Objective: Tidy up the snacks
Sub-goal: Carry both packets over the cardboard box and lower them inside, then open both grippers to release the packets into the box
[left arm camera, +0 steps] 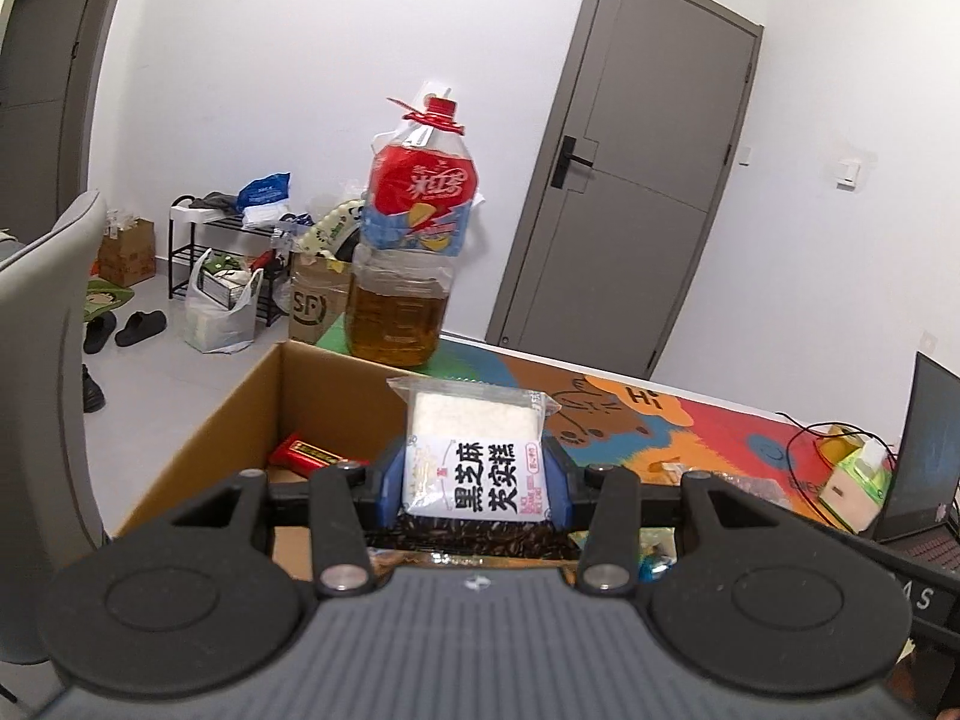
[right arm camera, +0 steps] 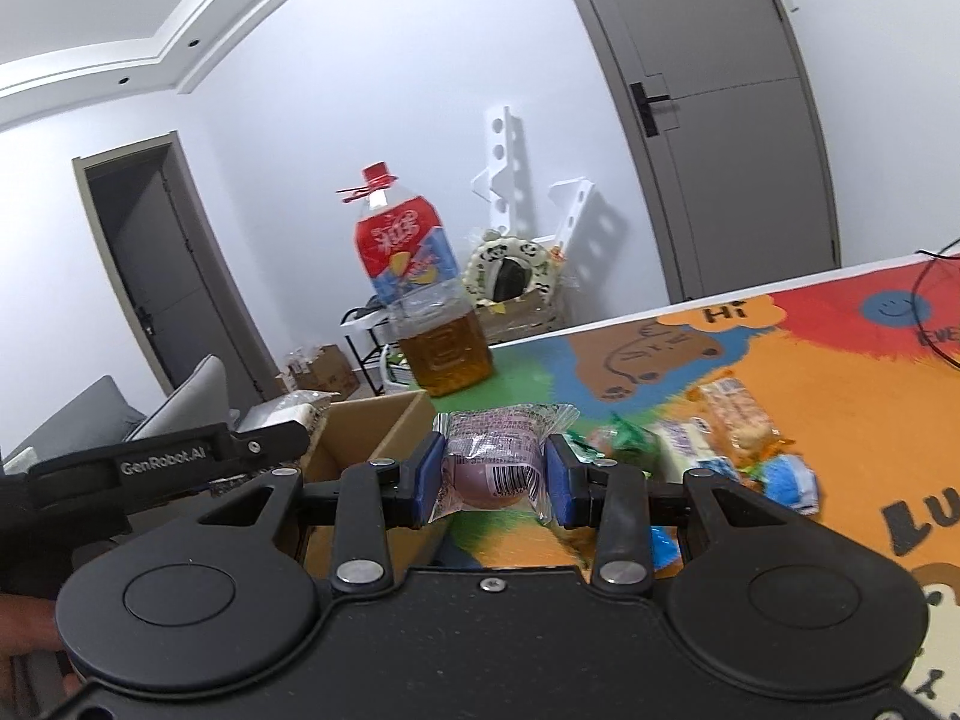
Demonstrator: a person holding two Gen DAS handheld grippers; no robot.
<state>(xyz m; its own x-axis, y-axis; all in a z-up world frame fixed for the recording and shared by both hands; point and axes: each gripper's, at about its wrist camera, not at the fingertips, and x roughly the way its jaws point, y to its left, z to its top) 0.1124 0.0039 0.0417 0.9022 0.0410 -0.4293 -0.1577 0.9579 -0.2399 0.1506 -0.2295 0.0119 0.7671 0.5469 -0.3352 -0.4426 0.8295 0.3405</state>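
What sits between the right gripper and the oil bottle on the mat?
In the right wrist view, only bare mat lies between the right gripper, shut on a wrapped snack, and the oil bottle.

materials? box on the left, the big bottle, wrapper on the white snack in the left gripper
Cardboard box: brown corrugated board by the look, matte, raw cut edge along the rim.
Big bottle: clear plastic, glossy; amber liquid shows through, with a printed film label and a red cap.
White snack pack, held in the left gripper: thin clear film, probably plastic, shiny, crimped top seam, white cake visible inside.
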